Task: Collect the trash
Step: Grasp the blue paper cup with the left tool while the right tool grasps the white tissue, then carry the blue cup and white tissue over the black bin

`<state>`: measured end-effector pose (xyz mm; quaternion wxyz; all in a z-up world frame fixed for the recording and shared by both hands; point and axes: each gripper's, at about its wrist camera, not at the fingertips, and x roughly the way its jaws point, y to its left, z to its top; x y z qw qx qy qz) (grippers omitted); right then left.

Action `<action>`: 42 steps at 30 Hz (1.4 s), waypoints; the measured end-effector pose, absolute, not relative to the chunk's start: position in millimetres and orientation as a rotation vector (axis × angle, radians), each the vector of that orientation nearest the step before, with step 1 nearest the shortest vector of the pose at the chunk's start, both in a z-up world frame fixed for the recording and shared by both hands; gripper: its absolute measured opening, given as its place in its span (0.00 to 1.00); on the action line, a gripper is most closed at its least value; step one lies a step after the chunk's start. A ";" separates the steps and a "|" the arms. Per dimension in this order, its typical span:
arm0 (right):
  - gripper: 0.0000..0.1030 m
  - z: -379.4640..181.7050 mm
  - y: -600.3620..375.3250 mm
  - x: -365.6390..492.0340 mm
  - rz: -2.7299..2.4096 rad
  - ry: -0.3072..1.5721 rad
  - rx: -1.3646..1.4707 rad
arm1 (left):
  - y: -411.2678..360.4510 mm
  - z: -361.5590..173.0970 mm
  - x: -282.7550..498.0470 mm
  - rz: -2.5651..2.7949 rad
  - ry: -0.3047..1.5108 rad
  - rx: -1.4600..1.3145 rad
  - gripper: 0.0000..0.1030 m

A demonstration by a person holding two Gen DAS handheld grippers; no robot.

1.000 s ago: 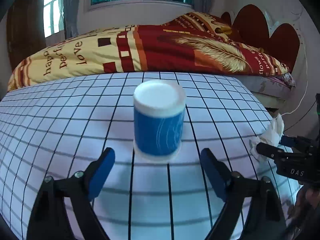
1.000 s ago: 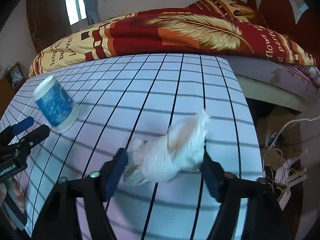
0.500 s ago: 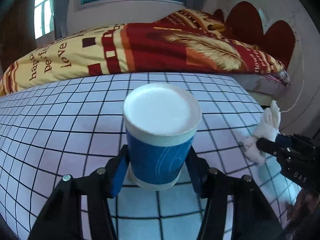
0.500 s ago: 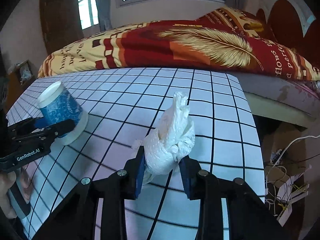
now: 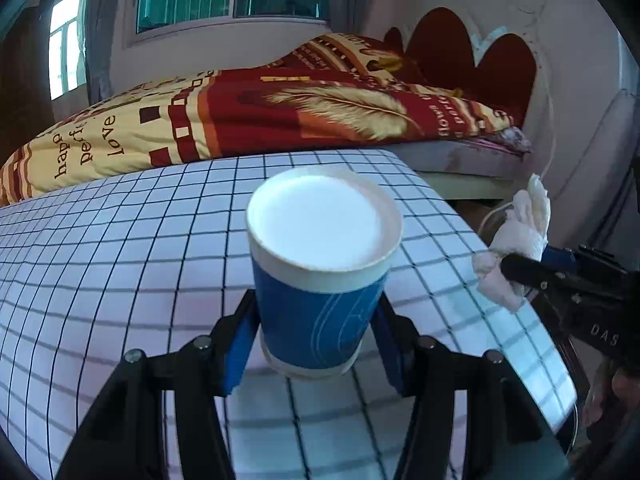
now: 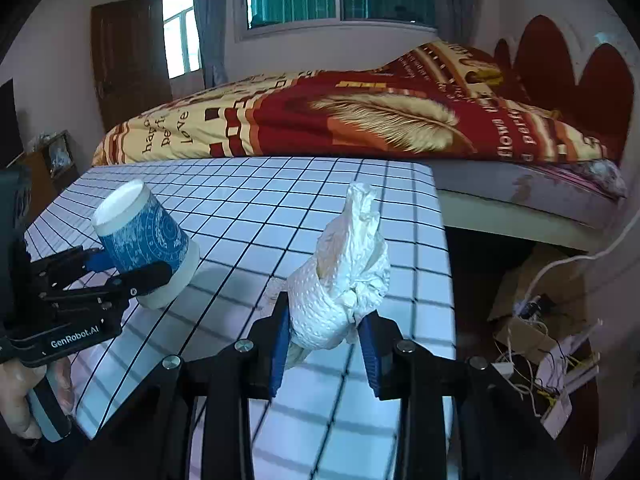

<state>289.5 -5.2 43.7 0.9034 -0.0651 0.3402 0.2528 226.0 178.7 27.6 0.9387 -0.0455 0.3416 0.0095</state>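
While both grippers hung above the checked tablecloth [image 5: 120, 248] | left gripper [image 5: 314, 336] pinched an upside-down blue paper cup [image 5: 316, 292] | right gripper [image 6: 325, 344] clamped a crumpled white tissue [image 6: 344, 280], lifted clear.

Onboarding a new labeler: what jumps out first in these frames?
The blue paper cup, upside down, clamped in the left gripper dead centre, clear of the grid-pattern tablecloth. Next, the crumpled white tissue pinched in the right gripper. Behind both, the red-and-gold feather bedspread.
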 end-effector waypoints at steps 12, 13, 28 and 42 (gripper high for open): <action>0.33 67.3 -47.7 212.8 0.497 0.666 -0.100 | 136.3 35.8 165.7 -0.031 0.705 -0.100 0.55; 0.33 69.0 -50.4 206.7 0.495 0.661 -0.098 | 134.3 36.4 162.2 -0.033 0.704 -0.097 0.55; 0.33 78.4 -112.1 140.4 0.401 0.630 -0.060 | 82.2 44.1 123.4 -0.134 0.662 -0.038 0.55; 0.33 62.1 -201.4 120.6 0.200 0.672 -0.010 | 8.7 27.0 125.4 -0.313 0.673 0.030 0.55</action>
